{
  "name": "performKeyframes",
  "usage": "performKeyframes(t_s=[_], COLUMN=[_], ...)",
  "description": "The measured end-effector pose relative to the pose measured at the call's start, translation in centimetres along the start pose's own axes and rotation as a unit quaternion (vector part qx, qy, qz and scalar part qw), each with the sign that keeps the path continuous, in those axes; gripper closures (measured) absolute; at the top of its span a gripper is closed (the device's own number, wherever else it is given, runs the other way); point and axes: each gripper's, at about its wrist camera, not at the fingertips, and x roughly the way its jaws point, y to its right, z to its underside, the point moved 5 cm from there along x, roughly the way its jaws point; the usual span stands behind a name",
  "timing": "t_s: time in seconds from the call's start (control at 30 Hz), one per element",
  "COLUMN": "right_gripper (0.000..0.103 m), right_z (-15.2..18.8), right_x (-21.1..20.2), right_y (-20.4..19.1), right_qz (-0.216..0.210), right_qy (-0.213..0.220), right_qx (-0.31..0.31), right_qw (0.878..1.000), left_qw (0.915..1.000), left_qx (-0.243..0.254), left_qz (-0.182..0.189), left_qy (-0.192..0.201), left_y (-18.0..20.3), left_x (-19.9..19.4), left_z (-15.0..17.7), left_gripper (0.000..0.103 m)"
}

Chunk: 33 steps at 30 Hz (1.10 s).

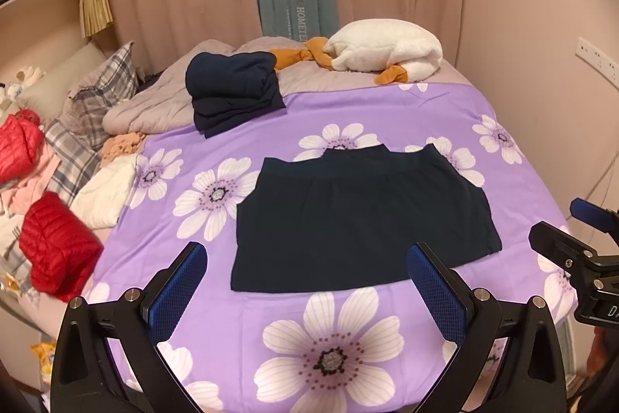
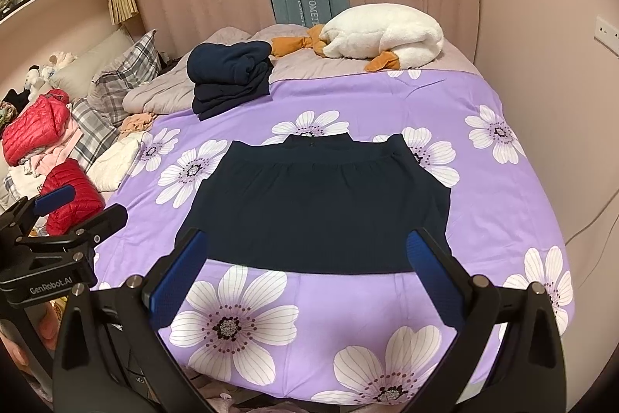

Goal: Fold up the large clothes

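Observation:
A dark navy garment (image 1: 359, 215) (image 2: 321, 204) lies flat on the purple flowered bedsheet (image 1: 348, 119) (image 2: 348, 95), folded into a broad rectangle with its collar at the far side. My left gripper (image 1: 305, 281) hangs open above the sheet just short of the garment's near left corner, with nothing between its blue pads. My right gripper (image 2: 305, 269) is open too, over the near hem. Each gripper shows at the other view's edge: the right gripper (image 1: 580, 242) on the right, the left gripper (image 2: 73, 215) on the left.
A stack of folded navy clothes (image 1: 236, 91) (image 2: 230, 80) sits at the far left of the sheet on a grey quilt (image 1: 154, 103). A white plush goose (image 1: 387, 51) (image 2: 387, 35) lies at the far end. Red jackets (image 1: 54, 246) (image 2: 73, 196) and plaid pillows (image 1: 100, 91) crowd the left side.

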Motion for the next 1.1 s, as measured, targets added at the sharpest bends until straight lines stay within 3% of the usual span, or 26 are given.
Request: performKeyframes(t_s=[1.1], right_gripper=[0.000], right_z=[0.09], right_x=[0.03], right_y=[0.28], right_qz=[0.002], right_qy=[0.003], right_qx=[0.003], right_qw=[1.000], left_qw=[1.0000], left_qx=[0.002], left_qz=[0.000], left_qy=[0.000], left_y=[0.00], left_x=[0.00], left_z=[0.12], left_gripper=[0.001])
